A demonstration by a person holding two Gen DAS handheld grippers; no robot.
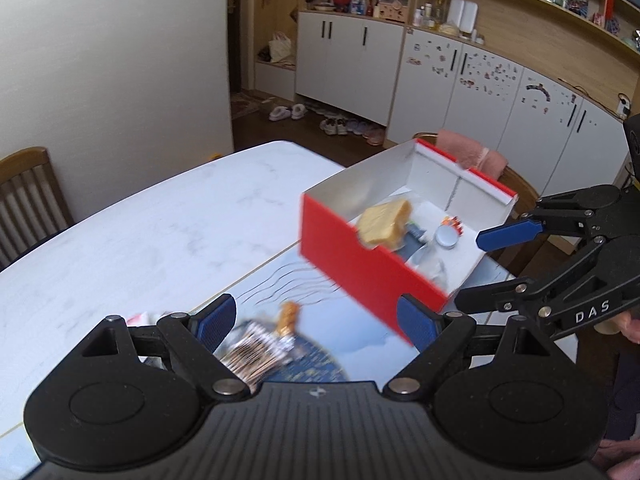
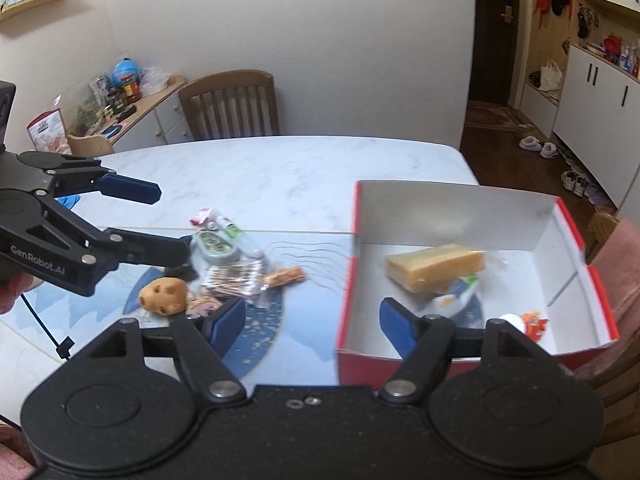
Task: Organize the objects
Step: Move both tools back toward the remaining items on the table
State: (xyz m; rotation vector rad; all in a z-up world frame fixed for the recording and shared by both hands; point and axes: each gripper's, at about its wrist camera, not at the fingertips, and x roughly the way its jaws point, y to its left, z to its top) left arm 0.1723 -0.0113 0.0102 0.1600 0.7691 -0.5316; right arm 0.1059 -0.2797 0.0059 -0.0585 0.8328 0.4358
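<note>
A red box with a white inside (image 2: 460, 208) (image 1: 360, 264) stands on the table at the right. In it lie a wrapped yellow cake (image 2: 434, 266) (image 1: 384, 222), a small round tin (image 1: 447, 236) and a small orange toy (image 2: 534, 322). Left of the box lies a pile: a green tin (image 2: 214, 246), a striped packet (image 2: 232, 278) (image 1: 252, 354), a snack bar (image 2: 286, 276) (image 1: 289, 316) and a potato-like toy (image 2: 164, 296). My left gripper (image 1: 316, 320) (image 2: 168, 222) is open and empty above the pile. My right gripper (image 2: 312, 322) (image 1: 472, 268) is open and empty at the box's near wall.
A blue patterned mat (image 2: 264, 320) lies under the pile on the white marble table (image 2: 280, 172). Wooden chairs (image 2: 232, 104) stand around the table. White cabinets (image 1: 460, 92) and shoes (image 1: 352, 126) are along the far wall.
</note>
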